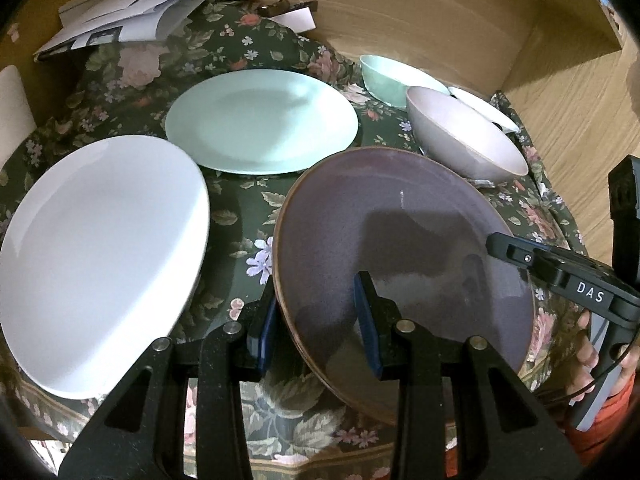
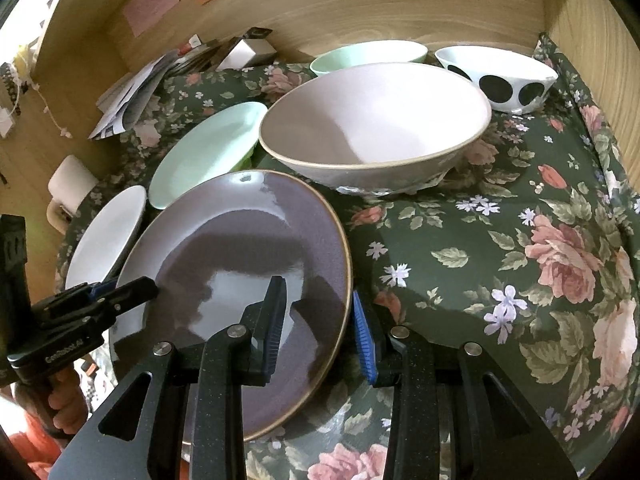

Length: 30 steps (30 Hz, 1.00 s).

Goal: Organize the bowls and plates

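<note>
Purple plate (image 1: 400, 240) fills the near field of both views, its rim straddled on opposite sides by the two grippers. One finger of the left gripper (image 1: 316, 330) sits over the plate's face and the other outside its left edge; the right gripper (image 2: 320, 330) does the same on the right edge. Both pairs of fingers stand narrowly apart with the rim between them, and I judge them to be pinching it, though pad contact is not plainly visible. A two-sided hold suits a wide, flat, glossy plate that would tip from one edge. It looks tilted just above the floral cloth (image 2: 500, 240), probably being carried.

Just left lies a white plate (image 1: 100, 260), with a mint plate (image 1: 260, 120) behind, likely stacking spots. Right of those stand a pale bowl (image 2: 376, 120), a mint bowl (image 2: 368, 54) and a spotted bowl (image 2: 496, 76), grouped near the wooden back wall (image 2: 360, 8). Papers (image 1: 132, 20) lie in the far left corner.
</note>
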### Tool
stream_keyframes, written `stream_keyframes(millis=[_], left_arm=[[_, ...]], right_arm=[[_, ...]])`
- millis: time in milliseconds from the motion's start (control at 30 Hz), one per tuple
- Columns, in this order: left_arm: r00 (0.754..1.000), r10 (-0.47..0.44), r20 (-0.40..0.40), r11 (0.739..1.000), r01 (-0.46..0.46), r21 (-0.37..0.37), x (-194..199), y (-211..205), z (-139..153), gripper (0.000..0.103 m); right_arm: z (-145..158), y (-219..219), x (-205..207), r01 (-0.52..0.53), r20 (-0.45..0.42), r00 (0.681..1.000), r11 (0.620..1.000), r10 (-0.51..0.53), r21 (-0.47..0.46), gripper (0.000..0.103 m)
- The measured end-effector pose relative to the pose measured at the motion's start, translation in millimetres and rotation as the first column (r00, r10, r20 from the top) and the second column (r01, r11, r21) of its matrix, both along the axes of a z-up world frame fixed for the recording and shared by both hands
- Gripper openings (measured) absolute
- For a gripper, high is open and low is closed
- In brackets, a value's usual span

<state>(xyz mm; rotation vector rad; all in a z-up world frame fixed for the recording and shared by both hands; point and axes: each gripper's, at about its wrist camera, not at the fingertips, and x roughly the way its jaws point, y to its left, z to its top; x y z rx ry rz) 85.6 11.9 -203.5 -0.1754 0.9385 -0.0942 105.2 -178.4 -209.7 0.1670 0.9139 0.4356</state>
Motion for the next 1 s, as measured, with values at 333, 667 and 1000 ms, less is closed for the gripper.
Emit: stream_keyframes(millis=[333,667,1000], left_arm=[[1.0,-0.005,0.001,0.999,0.005,0.039,4.7,-1.8,-2.8,0.035],[0.996,0.007,0.09,0.996,-0.015,0.089,-3.0,3.1,21.9,0.051],[0.973,0.062,0.221,0.991,-0.087,0.106,-23.0,25.0,61.9,0.075]], right_arm=[[0.0,0.8,0.0,-0.006,0.007,1.0,1.0,0.006,-0.022,0.031],[30.2,-3.3,-18.1,0.035,0.128,0.991,0.999,-0.03,-0.038,0.06],[58.2,21.6,-28.1,0.005,0.225,0.974,0.999,0.006,-0.047,0.074]])
